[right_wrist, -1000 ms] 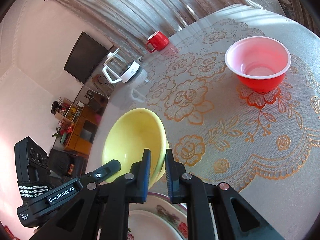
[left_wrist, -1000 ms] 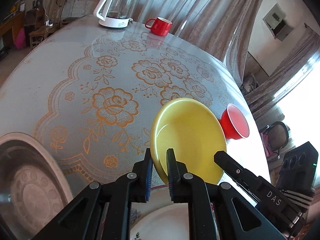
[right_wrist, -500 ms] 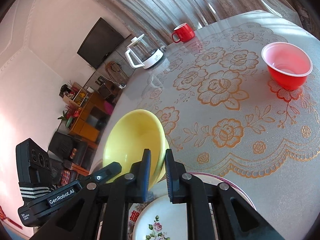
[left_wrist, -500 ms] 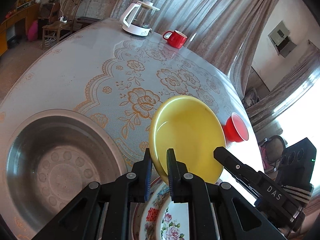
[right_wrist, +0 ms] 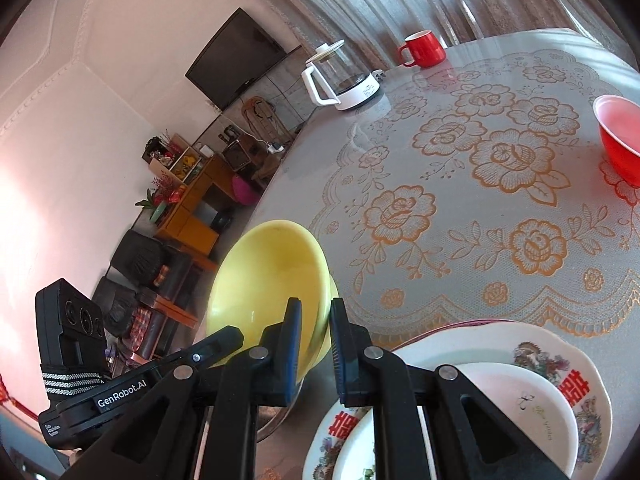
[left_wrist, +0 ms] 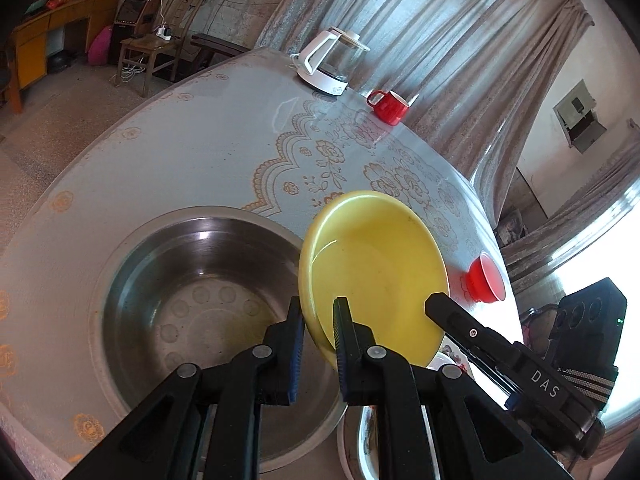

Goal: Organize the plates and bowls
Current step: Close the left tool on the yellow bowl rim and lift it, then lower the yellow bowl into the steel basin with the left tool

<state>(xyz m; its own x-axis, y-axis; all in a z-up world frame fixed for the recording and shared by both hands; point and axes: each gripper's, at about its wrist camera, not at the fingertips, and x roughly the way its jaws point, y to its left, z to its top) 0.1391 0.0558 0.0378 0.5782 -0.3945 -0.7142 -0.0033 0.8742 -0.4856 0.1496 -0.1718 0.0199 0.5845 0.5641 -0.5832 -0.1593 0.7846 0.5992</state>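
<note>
A yellow bowl (left_wrist: 376, 276) hangs tilted above the table, held by opposite edges of its rim. My left gripper (left_wrist: 320, 320) is shut on its near rim. The right gripper (right_wrist: 314, 320) is shut on the other side of the yellow bowl (right_wrist: 268, 280). Each gripper's black body shows in the other's view. In the left wrist view the bowl hangs over the right edge of a large steel basin (left_wrist: 192, 304). A stack of flowered plates (right_wrist: 520, 372) lies just below and right of the right gripper. A red bowl (right_wrist: 620, 140) stands at the table's far right.
A white kettle (left_wrist: 328, 64) and a red mug (left_wrist: 390, 106) stand at the table's far edge by the curtains. The lace-patterned tablecloth (right_wrist: 460, 208) stretches between them and the plates. Chairs and a cabinet stand beyond the table on the left.
Both grippers have carried the yellow bowl sideways across the table, from above the flowered plates toward the steel basin, which now fills the lower left of the left wrist view.
</note>
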